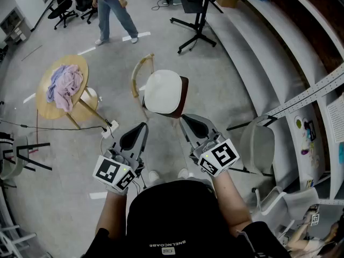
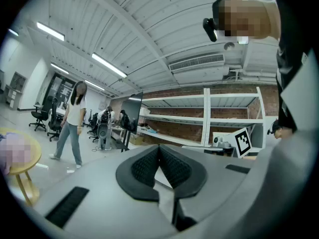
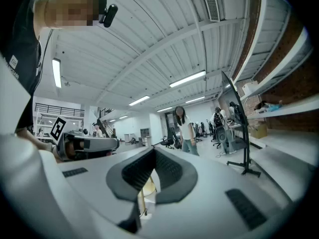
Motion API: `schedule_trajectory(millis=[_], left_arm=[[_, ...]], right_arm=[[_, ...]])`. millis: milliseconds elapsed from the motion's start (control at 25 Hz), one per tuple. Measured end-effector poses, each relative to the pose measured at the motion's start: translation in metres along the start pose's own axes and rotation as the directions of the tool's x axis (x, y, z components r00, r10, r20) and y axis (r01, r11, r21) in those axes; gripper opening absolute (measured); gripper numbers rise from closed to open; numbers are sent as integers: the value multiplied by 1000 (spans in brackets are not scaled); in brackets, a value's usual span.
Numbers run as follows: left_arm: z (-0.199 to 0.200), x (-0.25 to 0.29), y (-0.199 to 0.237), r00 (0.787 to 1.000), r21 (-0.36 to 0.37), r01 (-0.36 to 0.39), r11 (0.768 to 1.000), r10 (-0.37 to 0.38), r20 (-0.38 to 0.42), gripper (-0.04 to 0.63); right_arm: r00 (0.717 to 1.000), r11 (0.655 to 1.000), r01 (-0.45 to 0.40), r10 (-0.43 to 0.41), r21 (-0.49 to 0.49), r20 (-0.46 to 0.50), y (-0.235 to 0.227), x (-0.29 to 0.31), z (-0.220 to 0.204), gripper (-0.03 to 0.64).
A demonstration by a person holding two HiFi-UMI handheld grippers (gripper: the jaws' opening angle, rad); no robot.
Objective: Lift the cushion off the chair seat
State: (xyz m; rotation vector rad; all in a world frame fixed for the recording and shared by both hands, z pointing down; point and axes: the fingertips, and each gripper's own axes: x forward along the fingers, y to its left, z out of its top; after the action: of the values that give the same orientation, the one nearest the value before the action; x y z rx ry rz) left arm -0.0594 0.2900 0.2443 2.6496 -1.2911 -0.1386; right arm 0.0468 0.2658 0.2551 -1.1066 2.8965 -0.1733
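A white cushion (image 1: pixel 163 92) lies on the dark seat (image 1: pixel 184 96) of a wooden chair with a curved back (image 1: pixel 141 70), in the middle of the head view. Both grippers are held level, close to the person's body and short of the chair. My left gripper (image 1: pixel 142 126) is shut and empty, its tip a little below and left of the cushion. My right gripper (image 1: pixel 184 117) is shut too, just below the seat's near edge and holding nothing. The pads meet in the left gripper view (image 2: pixel 159 147) and in the right gripper view (image 3: pixel 153 149). Neither gripper view shows the cushion.
A round wooden table (image 1: pixel 47 105) with a pink cloth (image 1: pixel 64 85) stands left of the chair, a power strip (image 1: pixel 110 128) on the floor beside it. A person (image 1: pixel 110 9) stands far back. A black stand (image 1: pixel 196 26) is behind the chair. White chairs (image 1: pixel 259 144) sit to the right.
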Motion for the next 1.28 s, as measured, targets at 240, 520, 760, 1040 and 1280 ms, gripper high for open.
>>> schedule_trajectory(millis=[240,520,760,1040,1280], left_arm=[[0,-10,20,1000,8,3,1000,-3,-8,11],[-6,-19,44,1000,22,-3,1000,4,-28,12],[-9,-30,74,999,25,1,1000,0,-44,12],[-17,-32,111,997,2,-36,999,36,-70,11],[-30,0,133,993,-2,-76,997,76,-95,12]], right_arm=[[1000,1000,3,-3,-16,-10,11,18,-3,8],[1000,1000,7,-7,-17,-5,20,39,-6,8],[999,999,34,-35,-29,-41,27,62,-18,9],[995,998,24,-28,-50,-91,26,95,-34,9],[992,999,-20,16,-36,-124,-9,120,-48,9]])
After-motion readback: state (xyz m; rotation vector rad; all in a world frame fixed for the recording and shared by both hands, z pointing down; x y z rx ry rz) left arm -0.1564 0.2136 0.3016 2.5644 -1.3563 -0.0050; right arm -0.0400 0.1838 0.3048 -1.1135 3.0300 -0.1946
